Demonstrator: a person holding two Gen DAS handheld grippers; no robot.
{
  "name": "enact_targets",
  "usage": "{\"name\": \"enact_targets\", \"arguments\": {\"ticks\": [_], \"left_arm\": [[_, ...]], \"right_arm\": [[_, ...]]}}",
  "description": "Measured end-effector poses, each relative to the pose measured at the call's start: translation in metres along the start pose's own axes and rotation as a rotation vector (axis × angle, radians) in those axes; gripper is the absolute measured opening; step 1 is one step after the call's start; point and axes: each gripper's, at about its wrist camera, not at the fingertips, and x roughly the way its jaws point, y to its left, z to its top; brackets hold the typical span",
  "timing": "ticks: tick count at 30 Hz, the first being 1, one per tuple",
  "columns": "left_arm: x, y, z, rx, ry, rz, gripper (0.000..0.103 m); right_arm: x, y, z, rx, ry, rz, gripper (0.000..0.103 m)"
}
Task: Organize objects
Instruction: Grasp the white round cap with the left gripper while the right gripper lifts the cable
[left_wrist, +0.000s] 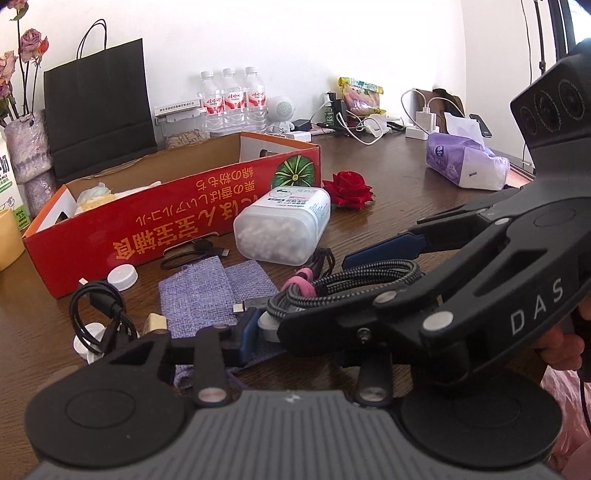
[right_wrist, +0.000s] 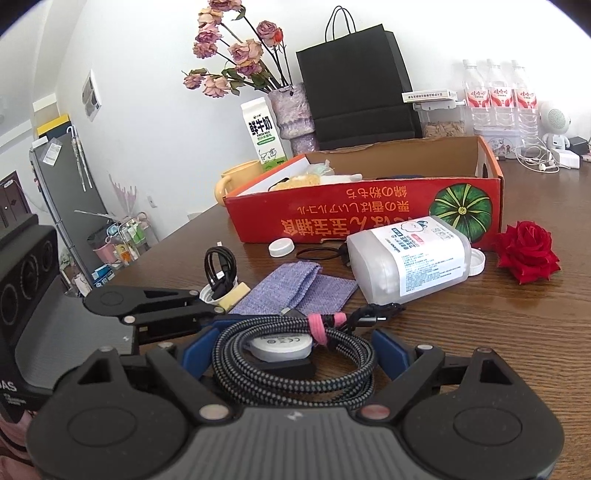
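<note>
My right gripper (right_wrist: 293, 350) grips the coiled cable (right_wrist: 295, 369) across its width, just above the table (right_wrist: 498, 332). My left gripper (right_wrist: 236, 325) pinches the charger puck (right_wrist: 279, 347) inside the coil, near the red box (right_wrist: 369, 218).

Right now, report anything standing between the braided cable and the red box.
The purple cloth and the toppled clear jar lie on the table between the braided cable, in the right gripper, and the red box. Its front wall must also be cleared.
</note>
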Motion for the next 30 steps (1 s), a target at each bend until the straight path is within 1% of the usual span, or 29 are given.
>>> {"name": "enact_targets", "arguments": {"ticks": [2,5,8,11,15,21,25,27,30], "left_arm": [[-0.001,-0.002,0.0,0.007,-0.004,0.012,0.04],[-0.001,-0.001,-0.001,-0.002,-0.006,0.033,0.04],[-0.004,-0.001,-0.002,-0.006,-0.015,0.019,0.04],[-0.008,-0.004,-0.003,0.002,-0.033,0.033,0.04],[-0.01,0.001,-0.004,-0.035,-0.047,0.051,0.04],[-0.026,-0.003,-0.006,-0.046,-0.119,0.099,0.04],[-0.04,-0.003,-0.003,-0.057,-0.169,0.149,0.04],[-0.048,0.0,-0.001,-0.067,-0.192,0.169,0.04],[-0.059,0.005,0.005,-0.09,-0.227,0.178,0.04]], "right_arm": [[0.0,0.001,-0.001,0.0,-0.002,-0.002,0.088],[-0.003,0.001,-0.003,-0.004,-0.012,-0.037,0.088],[-0.007,-0.002,-0.005,0.008,-0.022,-0.038,0.088],[-0.013,0.001,-0.008,0.005,-0.047,-0.05,0.088],[-0.026,-0.004,-0.009,0.03,-0.097,-0.103,0.088],[-0.043,-0.011,-0.011,0.059,-0.157,-0.168,0.088],[-0.048,-0.008,-0.013,0.048,-0.185,-0.204,0.088],[-0.05,-0.006,-0.012,0.041,-0.199,-0.211,0.088],[-0.052,-0.001,-0.008,0.022,-0.224,-0.218,0.088]]}}
